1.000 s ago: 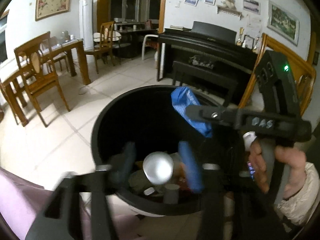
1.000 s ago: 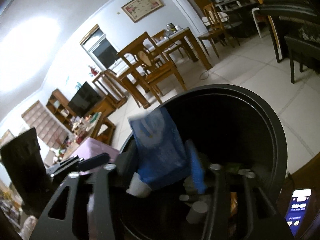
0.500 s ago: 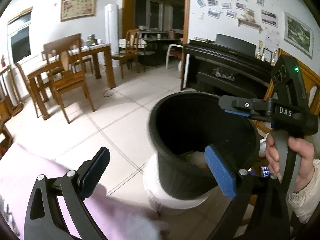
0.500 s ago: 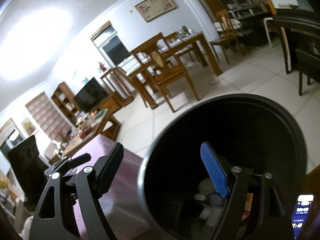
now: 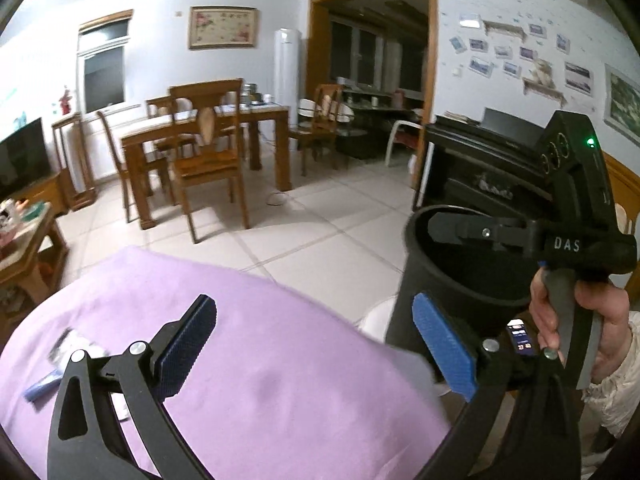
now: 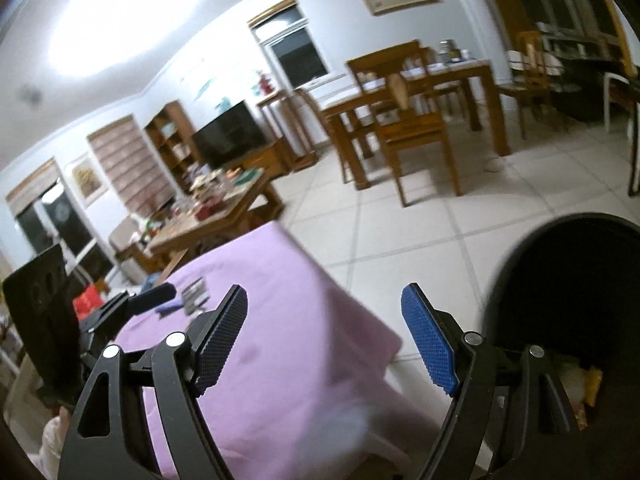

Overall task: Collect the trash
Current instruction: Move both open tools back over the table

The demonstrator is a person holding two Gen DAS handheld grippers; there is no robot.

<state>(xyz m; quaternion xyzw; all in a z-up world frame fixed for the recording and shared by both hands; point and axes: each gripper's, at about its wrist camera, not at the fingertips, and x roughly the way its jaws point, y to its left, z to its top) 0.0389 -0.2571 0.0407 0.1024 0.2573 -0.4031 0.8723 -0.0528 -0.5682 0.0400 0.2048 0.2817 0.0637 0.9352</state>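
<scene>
The black trash bin (image 5: pixel 460 276) stands right of the purple-covered table (image 5: pixel 280 340); its rim (image 6: pixel 580 219) fills the right wrist view's right edge, with trash (image 6: pixel 580 384) inside. My left gripper (image 5: pixel 316 344) hangs over the cloth, jaws opening, nothing between them. My right gripper (image 6: pixel 324 340) is open and empty near the cloth's corner. In the left wrist view the right gripper (image 5: pixel 444 227) is over the bin, held by a hand (image 5: pixel 560 312). A silvery wrapper (image 5: pixel 68 348) and a blue scrap (image 5: pixel 42 386) lie on the cloth, beside the left gripper (image 6: pixel 152 298) in the right wrist view.
A wooden dining table with chairs (image 5: pixel 208 148) stands across the tiled floor. A cluttered coffee table (image 6: pixel 216 208) and a TV (image 6: pixel 228 132) are to the left. A black piano (image 5: pixel 480 168) stands behind the bin, and a lit phone (image 5: pixel 519 338) beside it.
Both grippers let their trash, a silver round piece and a blue packet, fall into the bin, opened wide, then pulled back and swung left toward the purple cloth.
</scene>
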